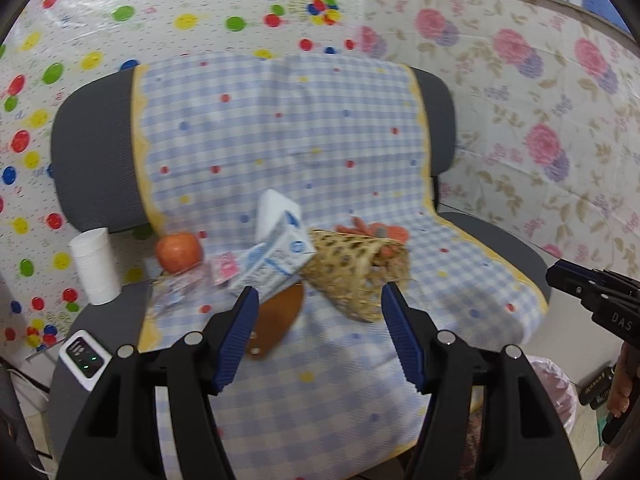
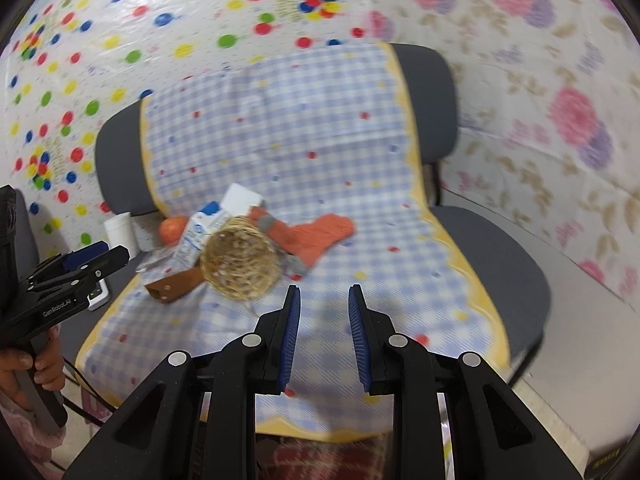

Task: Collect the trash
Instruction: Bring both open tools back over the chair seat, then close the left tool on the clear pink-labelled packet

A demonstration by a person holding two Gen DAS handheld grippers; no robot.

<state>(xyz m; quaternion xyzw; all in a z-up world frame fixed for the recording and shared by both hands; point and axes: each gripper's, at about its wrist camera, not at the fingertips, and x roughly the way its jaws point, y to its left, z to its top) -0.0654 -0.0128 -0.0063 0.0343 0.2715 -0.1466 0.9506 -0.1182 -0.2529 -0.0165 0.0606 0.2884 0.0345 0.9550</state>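
A white and blue milk carton [image 1: 276, 252] lies tipped on the checked cloth [image 1: 280, 140] over a grey chair; it also shows in the right wrist view [image 2: 204, 232]. Beside it lie a pink wrapper [image 1: 225, 267], a clear plastic wrapper [image 1: 172, 294], a brown leather piece [image 1: 276, 320] and an apple [image 1: 178, 251]. A wicker basket [image 1: 354, 272] lies on its side to the right. My left gripper [image 1: 316, 300] is open and empty just in front of the carton and basket. My right gripper [image 2: 324, 300] is open and empty, in front of the basket [image 2: 240, 264].
An orange sock [image 2: 316, 236] lies behind the basket. A white paper cup [image 1: 96, 266] and a small white device [image 1: 84, 358] sit at the left of the seat. A pink-lined bin [image 1: 556, 388] stands on the floor at the right.
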